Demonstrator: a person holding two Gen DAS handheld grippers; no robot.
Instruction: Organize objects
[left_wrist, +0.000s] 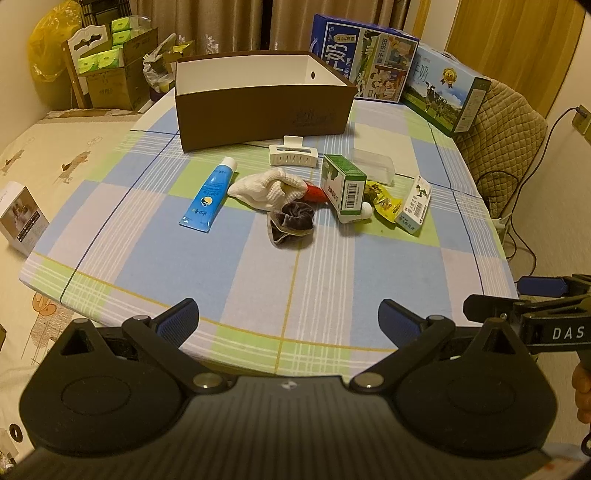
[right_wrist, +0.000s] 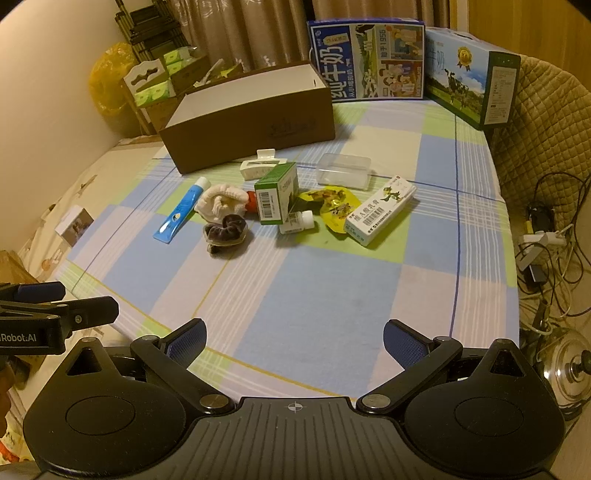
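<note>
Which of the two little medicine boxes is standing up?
The green-and-white box with the barcode stands upright. The long white box with the green lizard picture lies flat on the checked tablecloth.

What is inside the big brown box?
The brown box looks empty: only its white inner walls show, with a small hole in one end wall. Its front wall hides the bottom, so something low and flat could lie there unseen.

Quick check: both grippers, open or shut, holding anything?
Left gripper: open, fingers wide apart, holding nothing.
Right gripper: open, fingers wide apart, holding nothing.
</note>
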